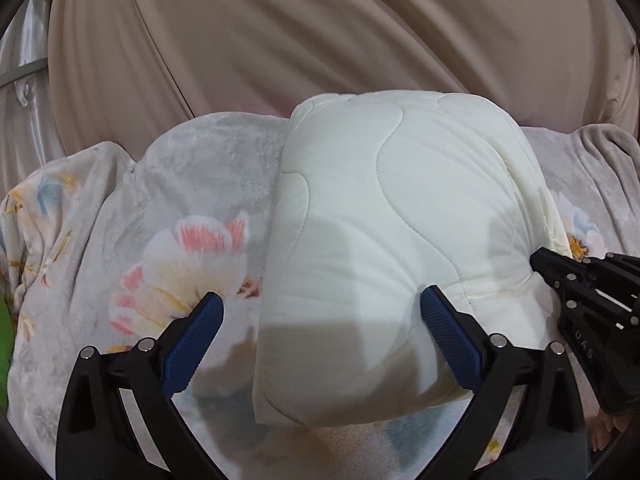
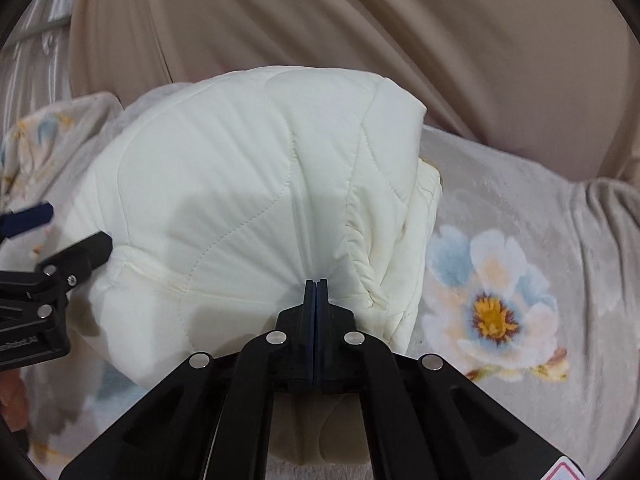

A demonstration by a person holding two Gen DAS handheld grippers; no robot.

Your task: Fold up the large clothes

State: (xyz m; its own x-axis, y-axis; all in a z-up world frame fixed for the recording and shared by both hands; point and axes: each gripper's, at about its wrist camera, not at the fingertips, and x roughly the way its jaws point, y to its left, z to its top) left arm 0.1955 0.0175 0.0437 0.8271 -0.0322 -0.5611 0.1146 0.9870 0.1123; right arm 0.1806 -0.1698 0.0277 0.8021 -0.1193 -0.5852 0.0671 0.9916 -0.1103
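A cream quilted garment (image 1: 384, 240), already folded into a thick bundle, is shown at the centre of both views, resting on a grey floral blanket (image 1: 188, 248); beige curtains (image 1: 320, 32) fill the upper part of each frame.

In the left wrist view the left gripper (image 1: 320, 344) is seen at the lower centre with its blue-padded fingers (image 1: 192, 344) spread wide. The near end of the bundle lies between them, but no pad is seen pressing on it, so it is judged released.

In the right wrist view the right gripper (image 2: 316, 292) occupies the lower centre, its jaws brought fully together at the bundle's near edge. Whether a thin fold of fabric is pinched between the tips cannot be told; the cloth is puckered just beyond them. This placement is judged to serve for tucking or steadying the loose right-hand layers, so that the fold is kept compact.

Writing: the letters "UAS" are read on the right gripper's body at the right edge of the left wrist view. A partial white word on the left gripper, at the left edge of the right wrist view, is too blurred to read.
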